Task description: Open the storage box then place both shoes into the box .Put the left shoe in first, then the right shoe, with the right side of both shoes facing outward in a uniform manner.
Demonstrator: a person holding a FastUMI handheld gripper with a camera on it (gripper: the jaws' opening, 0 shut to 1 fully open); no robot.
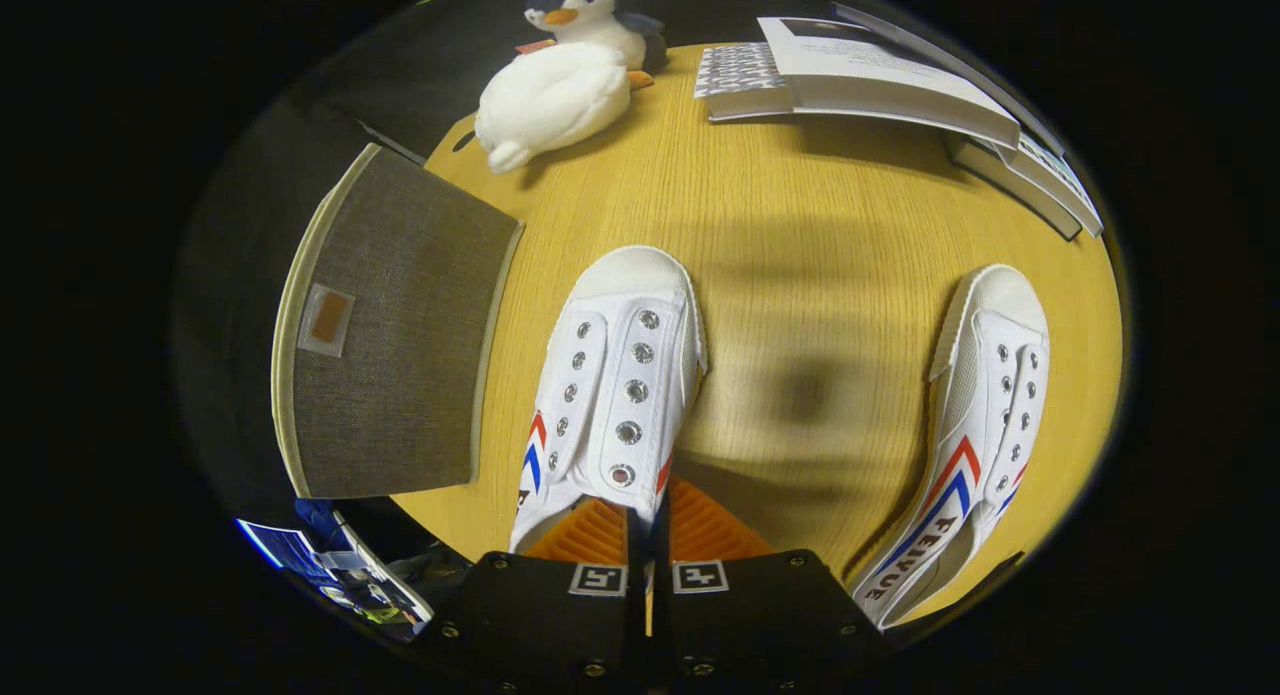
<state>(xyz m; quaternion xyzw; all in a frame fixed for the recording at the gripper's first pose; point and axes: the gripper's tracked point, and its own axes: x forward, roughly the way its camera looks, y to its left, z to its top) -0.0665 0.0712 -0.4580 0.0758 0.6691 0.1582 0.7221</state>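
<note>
Hand-held gripper point(648, 535): its two fingers are drawn nearly together, pinching the rear part of the tongue of the nearer shoe between them; only a thin slit shows between the fingers.
Held shoe point(615, 385): white canvas with metal eyelets, no laces, red and blue chevrons on its side; it points away from the fingers, toe toward the middle of the surface. Whether its sole rests on the wood or hangs just above it, I cannot tell.
Second shoe point(975, 425): same make, lying on the surface well apart from the held one, toe pointing away, tilted so its striped side faces up.
Storage box point(395, 325): grey woven fabric with a pale rim and a small brown tab on a light patch; it sits beside the held shoe at the surface's edge, lid closed.
Surface point(800, 235): light wood with fine grain, round-looking in this lens; a soft shadow falls between the two shoes.
Plush penguin point(565, 70): white body, dark head, orange beak, lying beyond the box.
Books point(880, 70): a loose stack beyond the shoes, one patterned cover among pale ones.
Room: dark around the surface; some blue printed papers point(330, 570) below the box.
</note>
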